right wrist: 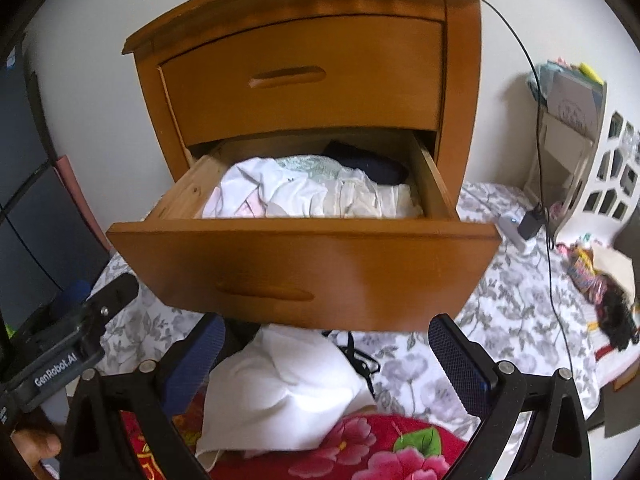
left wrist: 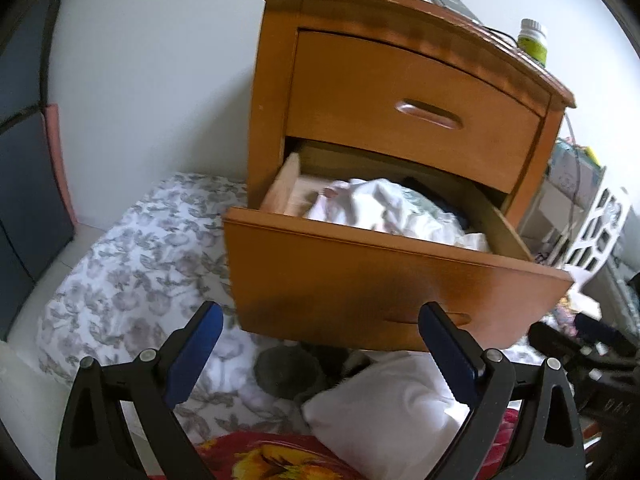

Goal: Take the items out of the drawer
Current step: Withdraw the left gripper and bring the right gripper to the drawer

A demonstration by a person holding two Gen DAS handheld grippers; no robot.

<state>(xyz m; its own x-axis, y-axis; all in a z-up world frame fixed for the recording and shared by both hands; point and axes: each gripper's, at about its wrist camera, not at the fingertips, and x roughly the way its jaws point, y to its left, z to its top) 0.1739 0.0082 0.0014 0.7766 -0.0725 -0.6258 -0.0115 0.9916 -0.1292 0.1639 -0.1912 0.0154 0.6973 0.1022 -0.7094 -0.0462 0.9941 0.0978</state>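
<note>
Wooden nightstand (right wrist: 304,80) stands on a floral sheet (right wrist: 500,320), its lower drawer (right wrist: 304,264) pulled out and stuffed with white clothes (right wrist: 304,196). Below it lies a white garment (right wrist: 288,392). Left gripper (left wrist: 320,352) and right gripper (right wrist: 326,360) hover spread wide, empty.

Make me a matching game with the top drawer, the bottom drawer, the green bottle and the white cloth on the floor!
Things:
1. upper wooden drawer
2. lower wooden drawer
3. green bottle with white cap
4. loose white cloth

Places or states:
A. on top of the nightstand
B. pulled open, clothes inside
C. lying below the open drawer
D. closed

Pairs: 1-D, 2-B, 3-A, 4-C
</note>
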